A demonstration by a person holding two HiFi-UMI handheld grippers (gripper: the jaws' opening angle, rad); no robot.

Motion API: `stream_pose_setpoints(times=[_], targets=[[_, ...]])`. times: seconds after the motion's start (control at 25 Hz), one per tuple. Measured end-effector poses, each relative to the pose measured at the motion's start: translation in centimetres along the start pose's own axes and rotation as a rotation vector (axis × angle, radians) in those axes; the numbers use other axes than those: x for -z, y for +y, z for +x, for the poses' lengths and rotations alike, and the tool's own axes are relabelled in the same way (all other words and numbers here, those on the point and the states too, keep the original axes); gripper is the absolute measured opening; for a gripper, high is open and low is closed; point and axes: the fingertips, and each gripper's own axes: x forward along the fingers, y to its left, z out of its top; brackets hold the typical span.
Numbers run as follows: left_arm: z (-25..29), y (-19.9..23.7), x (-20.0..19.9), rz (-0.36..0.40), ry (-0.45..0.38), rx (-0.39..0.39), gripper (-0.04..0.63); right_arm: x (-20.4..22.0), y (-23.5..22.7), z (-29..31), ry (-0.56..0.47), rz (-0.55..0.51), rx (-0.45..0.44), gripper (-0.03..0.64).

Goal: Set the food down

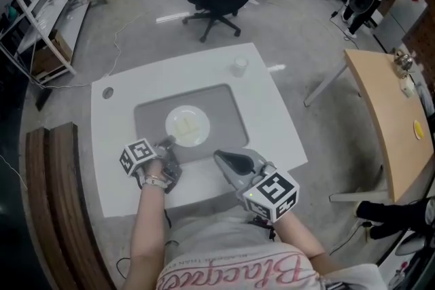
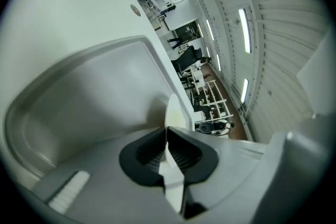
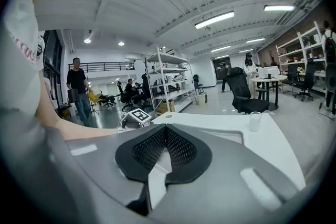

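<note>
The left tongs (image 1: 168, 141) (image 2: 167, 131) are pinching the plate (image 1: 198, 139) (image 2: 176, 110) by its near rim. Pale food (image 1: 187, 124) is lying just beyond the tips, over the grey tray (image 1: 224, 109). The right tongs (image 1: 219, 157) (image 3: 165, 134) are hanging alongside, pressed together and empty. Setting down looks nearly done; next, the pinch wants loosening and a level retreat.

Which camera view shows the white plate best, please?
The head view: the whole round plate is seen from above, against the grey recess. The left gripper view shows only its thin rim, edge-on, pinched by the left gripper. The right gripper view does not show it.
</note>
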Motion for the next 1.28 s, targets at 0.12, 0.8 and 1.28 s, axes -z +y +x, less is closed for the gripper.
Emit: stream_pose_setpoints(times=[0.12,0.8,1.28], targets=[[0.4,0.3,-0.2,0.059,0.021,-0.078,0.023,0.2,0.0,-0.1,-0.002,0.006,0.004,0.002],[0.9,0.9,0.2,0.33,0.139,-0.348,0.215,0.5,0.6,0.8,0.011,0.001,-0.019,0.003],[-5.0,-4.5,0.2,0.458,-0.036,-0.201,0.345,-0.2,0.5,1.5,0.017,-0.035,-0.054,0.003]])
